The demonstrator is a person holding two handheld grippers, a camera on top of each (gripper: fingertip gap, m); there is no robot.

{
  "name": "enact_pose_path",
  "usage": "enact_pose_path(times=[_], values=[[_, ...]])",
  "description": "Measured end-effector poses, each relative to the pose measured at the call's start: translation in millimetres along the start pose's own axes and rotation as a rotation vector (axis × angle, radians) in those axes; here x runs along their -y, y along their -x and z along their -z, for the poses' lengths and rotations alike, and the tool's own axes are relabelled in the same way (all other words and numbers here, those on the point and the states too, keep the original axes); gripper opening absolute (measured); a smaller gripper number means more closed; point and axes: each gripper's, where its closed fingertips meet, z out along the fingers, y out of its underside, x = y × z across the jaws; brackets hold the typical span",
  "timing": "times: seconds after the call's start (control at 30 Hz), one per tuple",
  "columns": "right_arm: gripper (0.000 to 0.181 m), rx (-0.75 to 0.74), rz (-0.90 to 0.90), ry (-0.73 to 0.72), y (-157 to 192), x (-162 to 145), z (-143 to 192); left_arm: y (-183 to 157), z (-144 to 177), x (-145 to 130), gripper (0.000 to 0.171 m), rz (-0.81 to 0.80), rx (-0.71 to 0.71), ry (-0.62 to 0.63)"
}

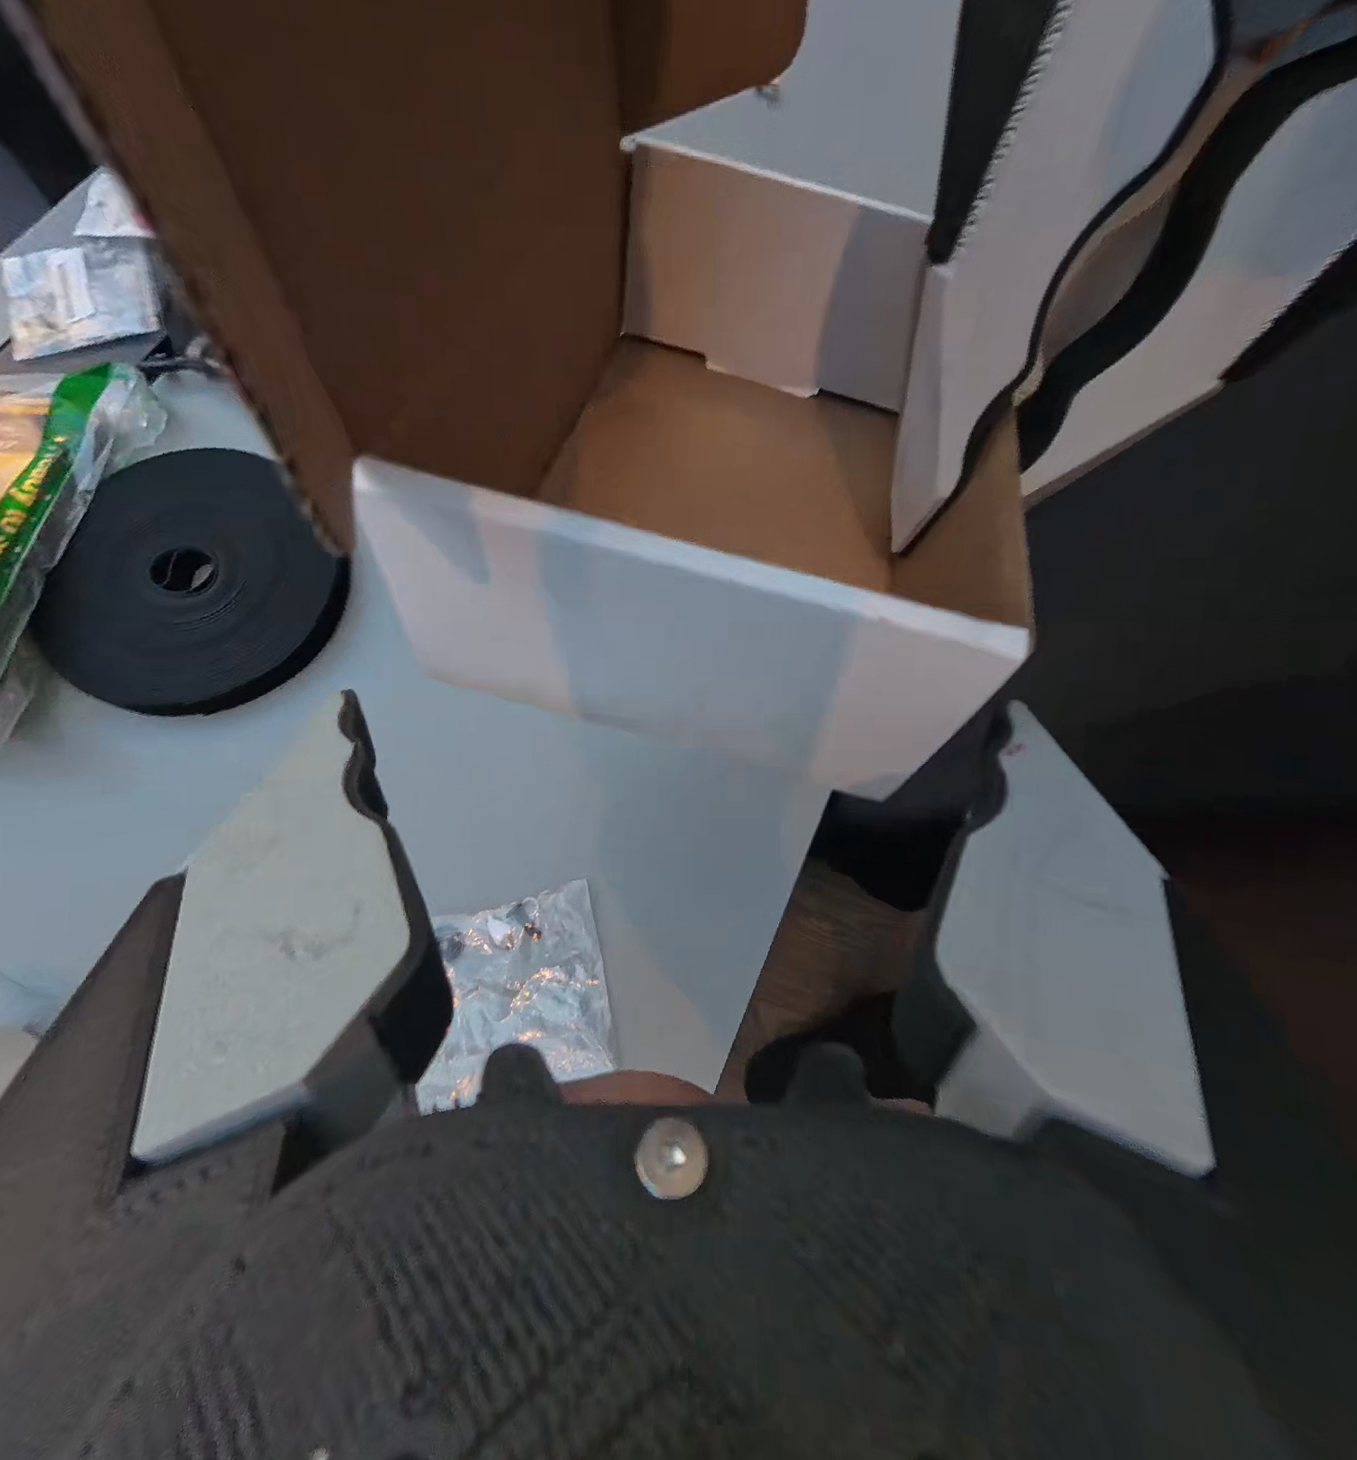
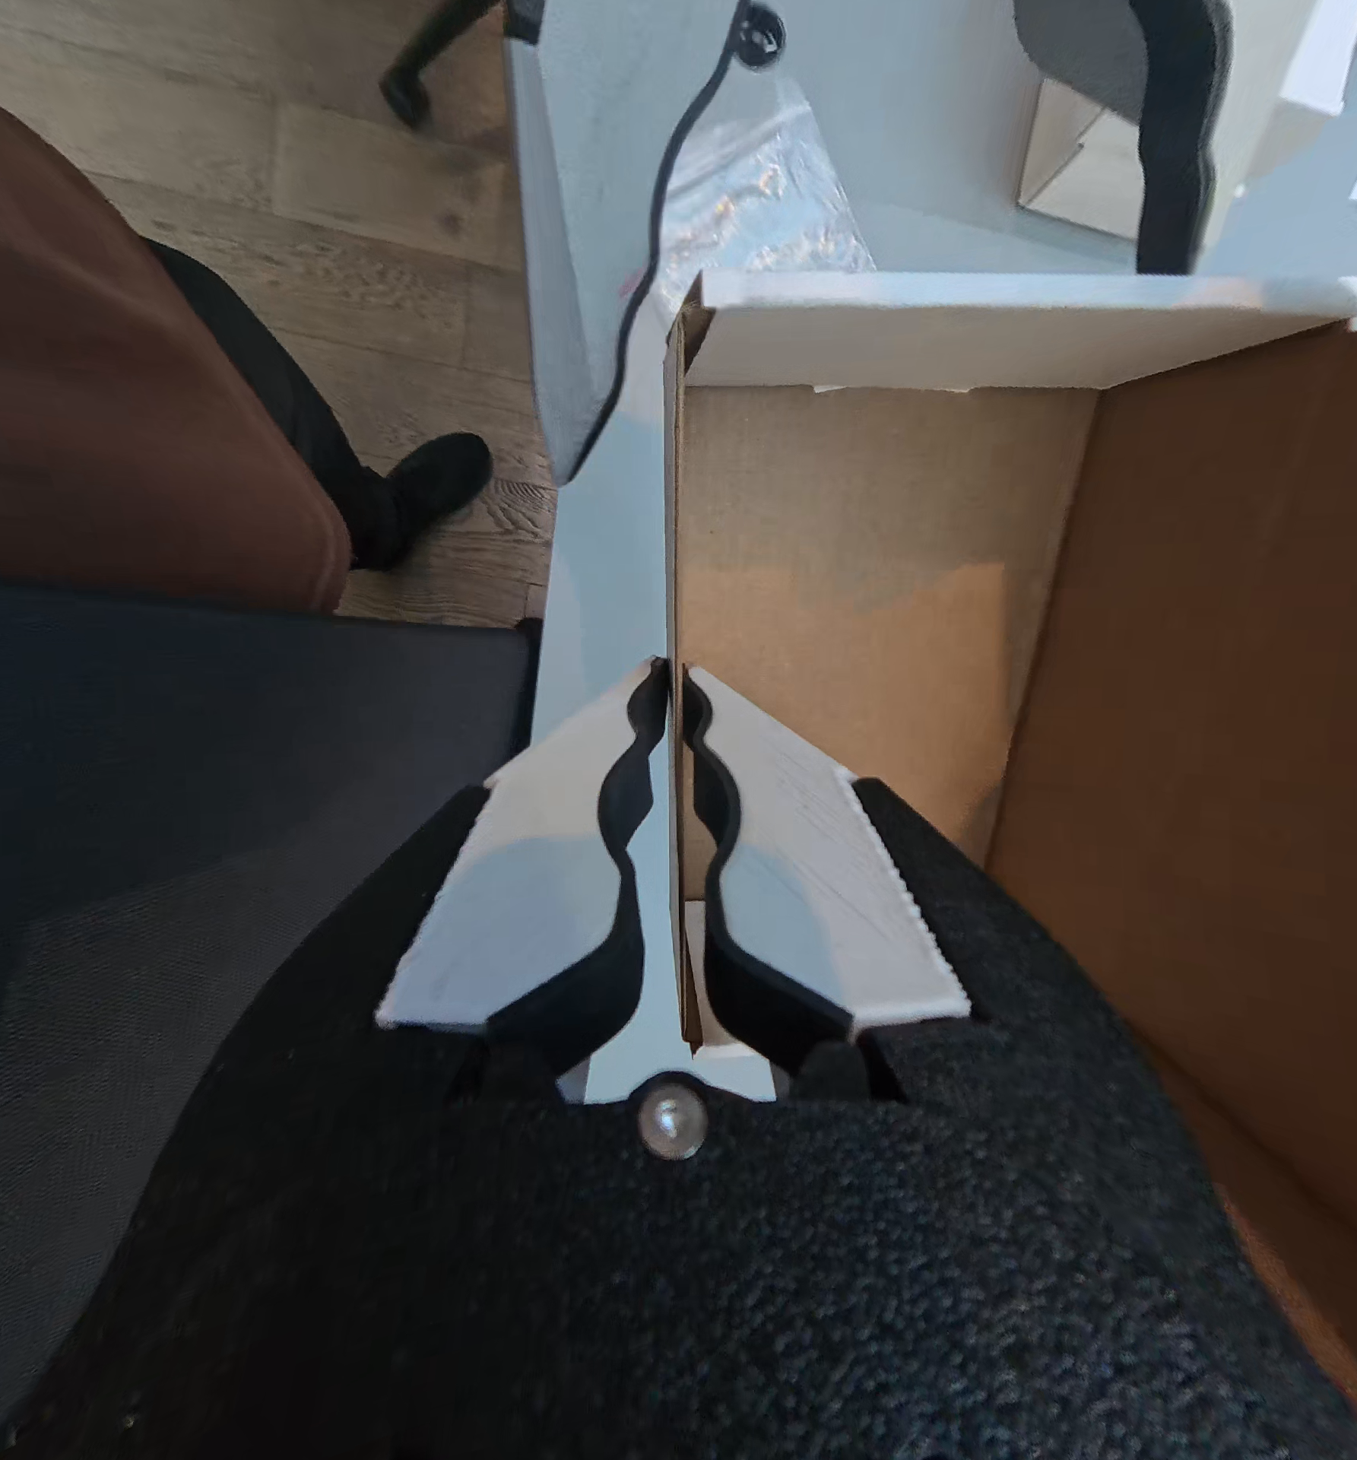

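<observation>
1. On my left wrist view, far left, a clear crinkled packet with a green strip [image 1: 23, 545] lies on the white table [image 1: 501, 798], cut off by the frame edge; a flat black coil of tape [image 1: 185, 585] with a small round core sits just beside it.
2. My left gripper [image 1: 675, 750] stands wide apart and holds nothing; its white wedge-shaped fingers [image 1: 280, 932] have wavy black rubber inner faces.
3. Between those fingers, close to the gripper body, lies a small crumpled clear bag [image 1: 525, 980]; the tiny dark bits inside are too small to make out.
4. Just ahead of the left gripper stands the open cardboard box [image 1: 699, 632], white outside and brown inside, near the table's edge, with a tall brown flap [image 1: 391, 237] raised and blurred.
5. Inside the box a smaller white carton [image 1: 770, 261] sits against the far wall.
6. On my right wrist view, the right gripper [image 2: 675, 671] is pinched narrow on the box's thin side wall [image 2: 671, 506], seen edge-on, corrugated brown on one face.
7. The left gripper appears farther off, partly cropped at the top.
</observation>
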Motion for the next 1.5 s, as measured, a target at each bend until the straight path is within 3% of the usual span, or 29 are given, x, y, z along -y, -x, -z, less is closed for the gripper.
enact_pose_path(times=[0.13, 0.27, 0.33, 0.4, 0.6, 0.77, 1.13, 1.27, 1.3, 1.43, 1.5], values=[[0.001, 0.028, 0.012, -0.05, 7.5, 7.3, 2.8, -15.7, -11.5, 4.1, 0.154, -0.047, -0.048, 0.028], [0.003, 0.033, 0.056, -0.067, 15.9, 7.9, 7.0, -18.0, -17.7, 6.9, 0.145, -0.053, -0.065, 0.023], [0.002, 0.032, 0.073, -0.063, 18.0, 7.9, 11.0, -21.8, -18.2, 8.9, 0.152, -0.06, -0.091, 0.017], [0.002, 0.04, 0.082, -0.065, 19.0, 8.6, 15.9, -26.2, -16.9, 10.5, 0.158, -0.073, -0.133, 0.014], [0.001, 0.073, 0.096, -0.069, 21.8, 12.8, 34.5, -40.3, -1.1, 31.7, 0.151, -0.104, -0.269, -0.066], [0.001, 0.074, 0.093, -0.019, 16.8, 10.4, 45.8, -30.7, 6.9, 53.9, 0.154, -0.106, -0.201, -0.099], [0.003, 0.009, 0.105, 0.071, 0.8, 1.9, 51.7, -31.9, 10.1, 71.0, 0.144, -0.112, -0.135, -0.085], [0.008, -0.077, 0.058, 0.004, -17.4, 11.9, 63.3, -20.6, 20.5, 81.9, 0.144, -0.04, -0.121, -0.173], [0.011, -0.117, 0.044, -0.019, -25.1, 16.0, 69.0, -17.1, 27.0, 88.9, 0.135, -0.009, -0.134, -0.215], [0.023, -0.213, -0.042, -0.181, -47.5, 43.1, 104.2, -1.0, 57.2, 125.3, 0.133, 0.148, -0.221, -0.379], [0.024, -0.237, -0.057, -0.174, -56.2, 44.3, 110.4, 5.2, 61.7, 135.7, 0.133, 0.155, -0.216, -0.399]])
